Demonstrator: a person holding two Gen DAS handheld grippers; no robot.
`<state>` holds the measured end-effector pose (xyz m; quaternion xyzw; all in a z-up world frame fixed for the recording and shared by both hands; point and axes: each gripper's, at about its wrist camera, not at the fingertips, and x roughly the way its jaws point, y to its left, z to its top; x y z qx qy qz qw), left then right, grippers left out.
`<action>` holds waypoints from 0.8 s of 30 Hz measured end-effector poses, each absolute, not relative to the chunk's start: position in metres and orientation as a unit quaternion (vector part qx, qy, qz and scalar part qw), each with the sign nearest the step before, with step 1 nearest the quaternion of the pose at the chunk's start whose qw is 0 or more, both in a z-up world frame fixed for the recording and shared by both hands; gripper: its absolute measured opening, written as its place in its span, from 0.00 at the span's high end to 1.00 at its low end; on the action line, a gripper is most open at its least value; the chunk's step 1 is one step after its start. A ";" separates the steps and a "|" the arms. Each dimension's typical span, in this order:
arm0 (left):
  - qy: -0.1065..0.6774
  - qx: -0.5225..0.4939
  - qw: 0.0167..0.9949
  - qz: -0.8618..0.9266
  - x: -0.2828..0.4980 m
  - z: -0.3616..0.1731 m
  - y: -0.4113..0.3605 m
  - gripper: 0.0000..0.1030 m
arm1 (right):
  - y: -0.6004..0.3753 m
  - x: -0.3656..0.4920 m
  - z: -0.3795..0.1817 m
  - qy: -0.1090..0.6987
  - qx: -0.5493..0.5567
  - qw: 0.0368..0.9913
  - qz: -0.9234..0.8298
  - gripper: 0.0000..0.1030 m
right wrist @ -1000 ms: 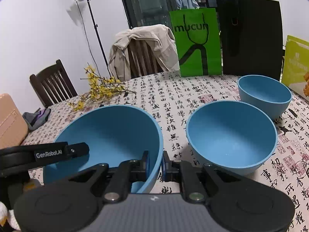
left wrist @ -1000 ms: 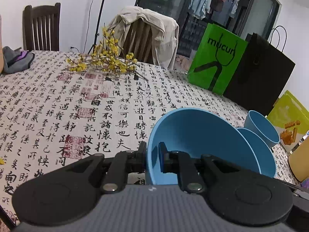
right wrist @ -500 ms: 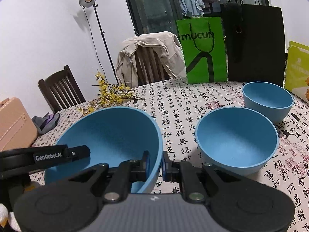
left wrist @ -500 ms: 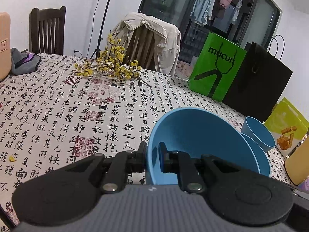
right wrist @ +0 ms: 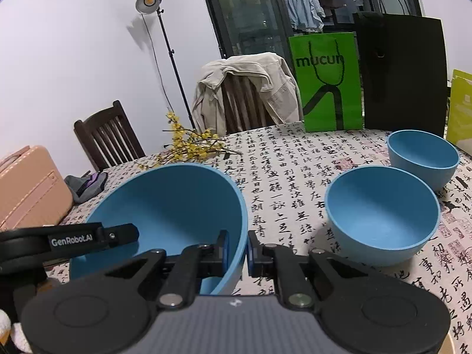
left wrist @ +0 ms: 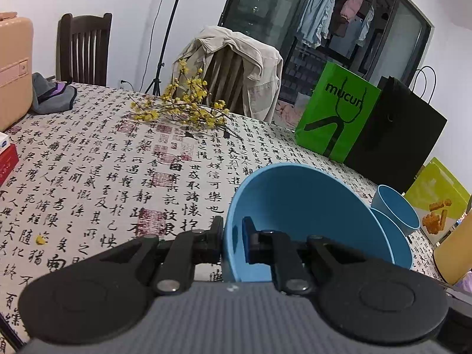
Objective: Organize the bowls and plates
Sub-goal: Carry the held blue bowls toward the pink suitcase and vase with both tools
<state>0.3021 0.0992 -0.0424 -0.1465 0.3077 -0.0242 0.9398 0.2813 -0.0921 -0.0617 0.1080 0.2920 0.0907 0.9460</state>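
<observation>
I hold a large blue bowl (left wrist: 301,206) by its rim with both grippers. In the left wrist view my left gripper (left wrist: 233,236) is shut on the bowl's left rim, one pad inside and one outside. In the right wrist view my right gripper (right wrist: 237,250) is shut on the right rim of the same large blue bowl (right wrist: 177,206), and the left gripper's black housing (right wrist: 73,239) shows at the bowl's far side. A medium blue bowl (right wrist: 380,215) and a small blue bowl (right wrist: 421,153) stand on the calligraphy tablecloth (right wrist: 283,183) to the right.
Yellow flower twigs (left wrist: 183,109) lie mid-table. A green bag (left wrist: 336,118) and a black bag (left wrist: 395,135) stand at the far edge. At the left are a peach suitcase (left wrist: 11,70), a grey cloth (left wrist: 50,97) and a red box (left wrist: 7,162). A yellow-green packet (left wrist: 436,200) lies at the right.
Both grippers, still shut on the large bowl, have drawn back a little from the two bowls on the table; more of the tablecloth and room shows.
</observation>
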 end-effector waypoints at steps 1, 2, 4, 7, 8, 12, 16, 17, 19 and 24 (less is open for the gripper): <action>0.306 -0.147 0.940 -0.022 0.300 -0.042 0.101 0.87 | -0.090 0.281 -0.062 0.292 0.108 0.946 0.093 0.89; 0.305 -0.147 0.941 -0.021 0.299 -0.042 0.104 0.87 | -0.091 0.281 -0.062 0.293 0.109 0.945 0.096 0.89; 0.302 -0.147 0.942 -0.020 0.297 -0.041 0.108 0.87 | -0.088 0.281 -0.062 0.293 0.109 0.945 0.100 0.89; 0.300 -0.150 0.942 -0.019 0.293 -0.040 0.115 0.87 | -0.083 0.279 -0.062 0.292 0.106 0.944 0.106 0.89; 0.299 -0.151 0.942 -0.019 0.292 -0.040 0.117 0.87 | -0.082 0.278 -0.062 0.291 0.106 0.945 0.108 0.89; 0.289 -0.150 0.945 -0.015 0.285 -0.038 0.124 0.87 | -0.074 0.276 -0.060 0.290 0.104 0.944 0.116 0.89; 0.281 -0.149 0.948 -0.006 0.278 -0.036 0.131 0.87 | -0.068 0.274 -0.059 0.289 0.100 0.944 0.125 0.89; 0.279 -0.150 0.948 -0.004 0.276 -0.036 0.133 0.87 | -0.066 0.274 -0.059 0.289 0.100 0.944 0.128 0.89; 0.277 -0.153 0.949 0.000 0.273 -0.036 0.138 0.87 | -0.061 0.272 -0.058 0.287 0.098 0.944 0.133 0.89; 0.272 -0.155 0.950 0.011 0.266 -0.036 0.151 0.87 | -0.045 0.271 -0.056 0.286 0.093 0.942 0.146 0.89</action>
